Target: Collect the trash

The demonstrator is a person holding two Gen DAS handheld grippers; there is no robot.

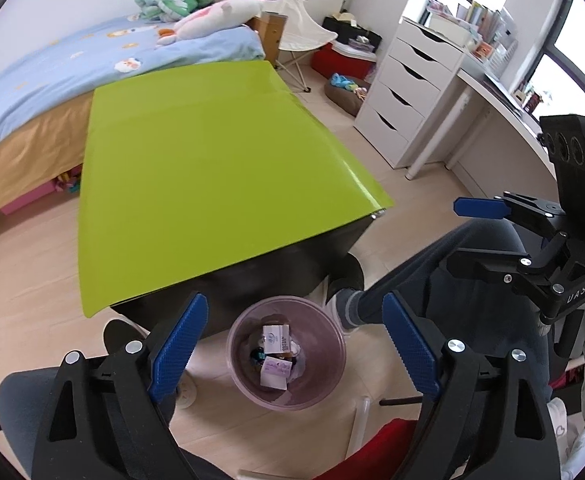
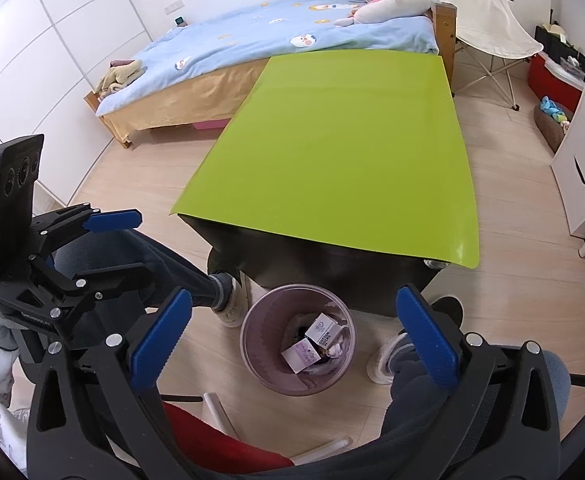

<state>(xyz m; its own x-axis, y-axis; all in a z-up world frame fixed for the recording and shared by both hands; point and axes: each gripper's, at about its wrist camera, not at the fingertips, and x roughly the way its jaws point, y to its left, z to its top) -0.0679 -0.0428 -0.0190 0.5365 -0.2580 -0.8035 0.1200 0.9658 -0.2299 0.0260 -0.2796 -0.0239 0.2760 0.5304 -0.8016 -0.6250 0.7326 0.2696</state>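
A translucent purple trash bin [image 1: 332,364] [image 2: 262,332] stands on the wood floor in front of the green-topped table [image 1: 212,168] [image 2: 332,152]. Inside it lie two small white boxes [image 1: 276,338] [image 2: 324,332] and other scraps. My left gripper [image 1: 294,300] hangs above the bin, open, with nothing between its blue pads [image 1: 178,344]. My right gripper [image 2: 295,293] is also over the bin, open and empty. Each gripper shows in the other's view, the right gripper [image 1: 464,238] at the right edge and the left gripper [image 2: 132,246] at the left edge. Nothing lies on the green table top.
A person's legs [image 1: 432,272] and shoes [image 2: 230,304] flank the bin. Behind the table are a bed [image 2: 272,36] with plush toys, a white folding chair [image 2: 488,20] and a white drawer unit [image 1: 408,92] beside a desk.
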